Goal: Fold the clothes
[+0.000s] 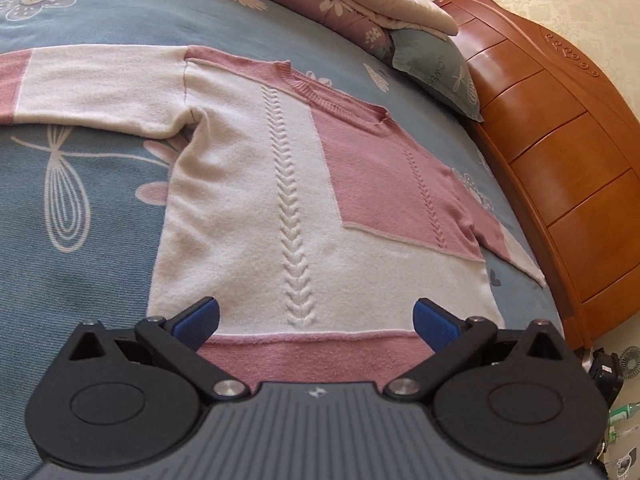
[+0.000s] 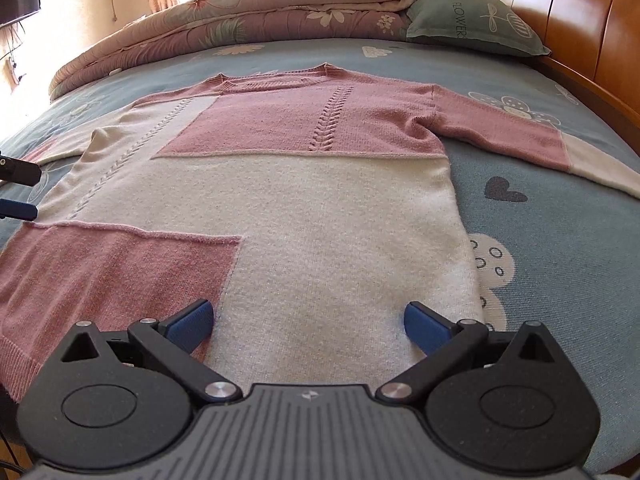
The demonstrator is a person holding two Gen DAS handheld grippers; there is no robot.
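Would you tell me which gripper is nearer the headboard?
Right. The right gripper is over the sweater's hem on the headboard side; the left gripper is over the hem farther from it.

A knitted sweater (image 1: 256, 184) lies spread flat and face up, unfolded, on a blue-grey floral bedsheet (image 1: 80, 240). It is cream and dusty pink in blocks: a pink panel across the upper chest and one shoulder, cream through the middle, and a pink patch at the lower hem. Two raised braid-like cable lines run down the front from the ribbed pink neckline (image 2: 276, 80). Both sleeves stretch straight out to the sides; one is cream with a pink cuff end, the other pink turning cream toward the cuff (image 2: 596, 164). The hem faces the cameras, the neckline points away.
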